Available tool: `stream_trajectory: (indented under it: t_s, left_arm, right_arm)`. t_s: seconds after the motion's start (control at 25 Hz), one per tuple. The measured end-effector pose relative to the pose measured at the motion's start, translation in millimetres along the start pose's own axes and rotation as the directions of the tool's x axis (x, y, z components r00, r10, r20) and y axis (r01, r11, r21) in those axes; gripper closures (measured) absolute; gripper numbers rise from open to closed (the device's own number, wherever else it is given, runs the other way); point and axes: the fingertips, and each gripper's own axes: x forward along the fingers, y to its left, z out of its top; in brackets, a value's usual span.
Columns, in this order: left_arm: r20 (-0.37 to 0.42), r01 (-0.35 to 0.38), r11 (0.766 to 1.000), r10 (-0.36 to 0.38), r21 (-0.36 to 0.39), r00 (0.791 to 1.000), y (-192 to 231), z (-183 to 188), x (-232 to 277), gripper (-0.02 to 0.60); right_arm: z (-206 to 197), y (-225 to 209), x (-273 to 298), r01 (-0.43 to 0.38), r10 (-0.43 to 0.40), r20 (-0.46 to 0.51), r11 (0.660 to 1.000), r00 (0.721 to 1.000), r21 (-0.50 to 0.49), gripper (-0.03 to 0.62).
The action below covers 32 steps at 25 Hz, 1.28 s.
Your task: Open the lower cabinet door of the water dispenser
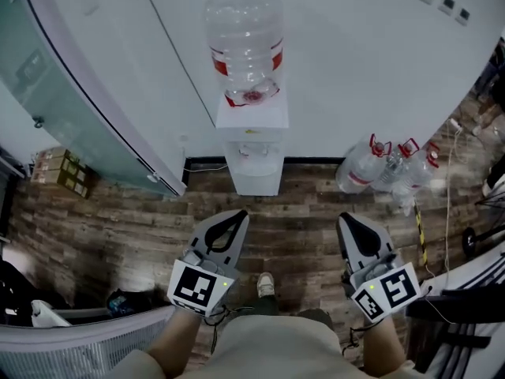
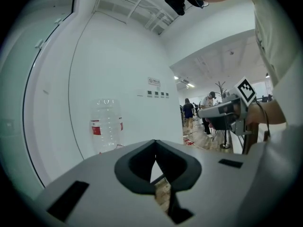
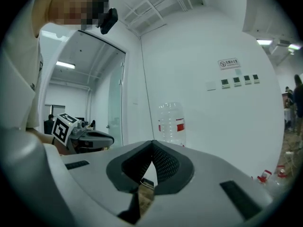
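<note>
Head view: soft, even indoor light, no hard shadows. White wall (image 1: pixel 355 69) bright, near washed out toward 12 o'clock. Water dispenser (image 1: pixel 254 164) white on white, low contrast. Wood floor (image 1: pixel 300 212) darker, dimmest at 8 o'clock. Strong barrel distortion, straight lines bow at edges.

Gripper views: fisheye circle, black corners. Left gripper (image 2: pixel 155 142) and right gripper (image 3: pixel 152 143) loom soft, out of focus at 6 o'clock. Ceiling strip light (image 3: pixel 65 65) glows at 10 o'clock in right gripper view.

nothing readable: the wall sign (image 3: pixel 229 63) and the bottle's red label (image 3: pixel 180 126) are too small.
</note>
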Motion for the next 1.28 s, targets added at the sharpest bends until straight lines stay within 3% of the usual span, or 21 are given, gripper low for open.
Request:
stream_trajectory:
  t_s: [0.4,0.68,1.28]
  left_arm:
    - [-0.025,-0.031,1.000,0.030,-0.006,0.999,53.8,-16.3,39.7,0.577]
    - [0.008,-0.143,0.989,0.143,-0.036,0.990,74.1,-21.9,58.7,0.577]
    - [-0.063,-0.366,0.929,0.362,-0.060,0.930,72.6,-27.7,105.0,0.577]
  right_arm:
    - [-4.6,-30.8,65.2,-0.011,0.010,-0.037,1.000,0.999,-0.006,0.588]
    - [-17.6,-64.0,99.5,-0.053,0.052,-0.065,0.999,0.997,-0.009,0.588]
    - [-26.1,-141.5,148.3,-0.269,0.268,-0.108,0.963,0.957,0.006,0.588]
